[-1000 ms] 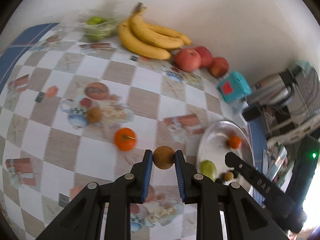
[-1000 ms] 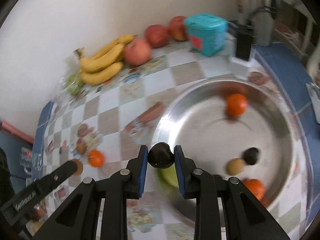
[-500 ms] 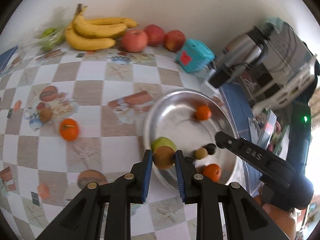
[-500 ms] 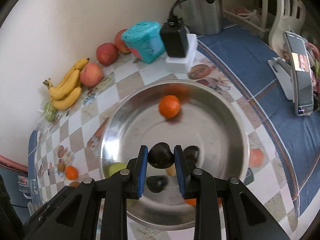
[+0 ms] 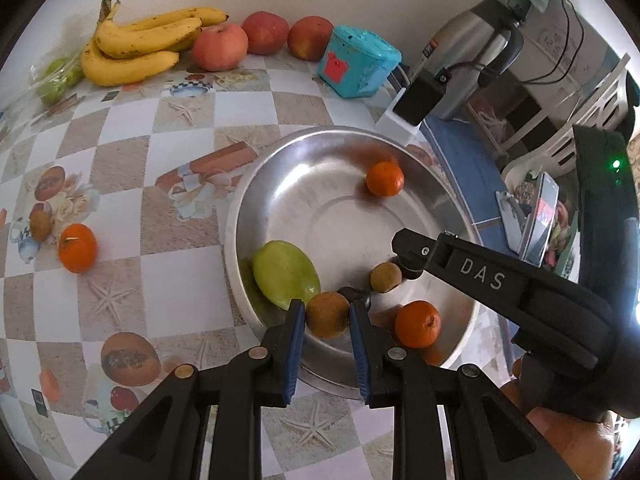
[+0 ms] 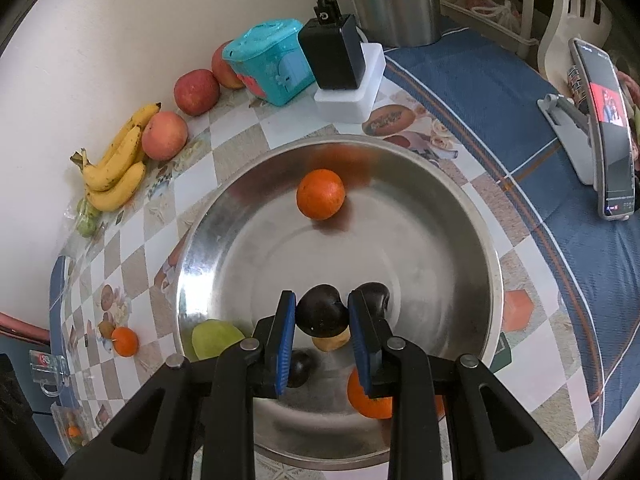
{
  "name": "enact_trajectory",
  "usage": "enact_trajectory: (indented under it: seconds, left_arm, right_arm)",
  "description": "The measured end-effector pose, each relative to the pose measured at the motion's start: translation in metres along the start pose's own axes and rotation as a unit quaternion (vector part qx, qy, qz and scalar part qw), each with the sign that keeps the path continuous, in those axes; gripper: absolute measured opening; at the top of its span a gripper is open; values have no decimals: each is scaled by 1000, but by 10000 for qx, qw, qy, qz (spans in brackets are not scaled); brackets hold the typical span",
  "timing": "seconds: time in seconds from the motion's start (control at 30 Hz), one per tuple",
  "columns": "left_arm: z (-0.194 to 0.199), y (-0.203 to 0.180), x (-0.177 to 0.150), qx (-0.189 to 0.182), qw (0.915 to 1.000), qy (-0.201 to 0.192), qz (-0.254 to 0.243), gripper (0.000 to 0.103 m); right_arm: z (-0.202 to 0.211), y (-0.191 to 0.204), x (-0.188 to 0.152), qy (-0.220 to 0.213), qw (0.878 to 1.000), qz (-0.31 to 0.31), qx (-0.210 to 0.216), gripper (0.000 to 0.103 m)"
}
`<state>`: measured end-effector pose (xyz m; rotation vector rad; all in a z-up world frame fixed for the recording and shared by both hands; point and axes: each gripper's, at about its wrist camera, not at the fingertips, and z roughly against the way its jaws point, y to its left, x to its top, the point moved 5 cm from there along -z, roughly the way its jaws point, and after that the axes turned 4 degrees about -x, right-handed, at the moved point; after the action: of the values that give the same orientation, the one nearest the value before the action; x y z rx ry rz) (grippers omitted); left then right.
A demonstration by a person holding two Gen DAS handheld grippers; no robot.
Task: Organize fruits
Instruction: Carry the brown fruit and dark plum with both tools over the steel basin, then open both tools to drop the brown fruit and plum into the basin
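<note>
Left wrist view: your left gripper (image 5: 326,314) is clamped on a brown round fruit (image 5: 327,314), pinned squarely between the blue pads and hanging over the near rim of the steel bowl (image 5: 256,184). Just left of the claw's tip lies a green fruit (image 5: 286,273); just right, an orange (image 5: 418,324), and beyond it a small brown fruit (image 5: 385,277). Another orange (image 5: 385,178) sits far ahead, across the bowl. Your right gripper (image 5: 404,258) reaches in from the right, its tip beside that small brown fruit.

Right wrist view: your right gripper (image 6: 322,316) is closed on a dark plum (image 6: 322,315), held between the pads above the bowl's (image 6: 476,236) floor. A second dark fruit (image 6: 374,296) sits just past the right pad. An orange (image 6: 320,194) rests well ahead.
</note>
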<state>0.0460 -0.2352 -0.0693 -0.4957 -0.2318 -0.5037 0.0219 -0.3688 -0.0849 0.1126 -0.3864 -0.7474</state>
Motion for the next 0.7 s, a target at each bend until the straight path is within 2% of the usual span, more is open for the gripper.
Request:
enact_trajectory:
  seconds: [0.5, 0.6, 0.7]
  left_arm:
    - [-19, 3, -5, 96, 9998, 158, 32, 26]
    - [-18, 2, -5, 57, 9998, 155, 60, 29]
    - [-16, 3, -4, 39, 9999, 139, 69, 30]
  right_arm:
    - [-16, 11, -4, 137, 9996, 263, 40, 29]
    - [-17, 14, -4, 139, 9993, 338, 9, 37]
    - [-15, 15, -4, 126, 9992, 372, 10, 38]
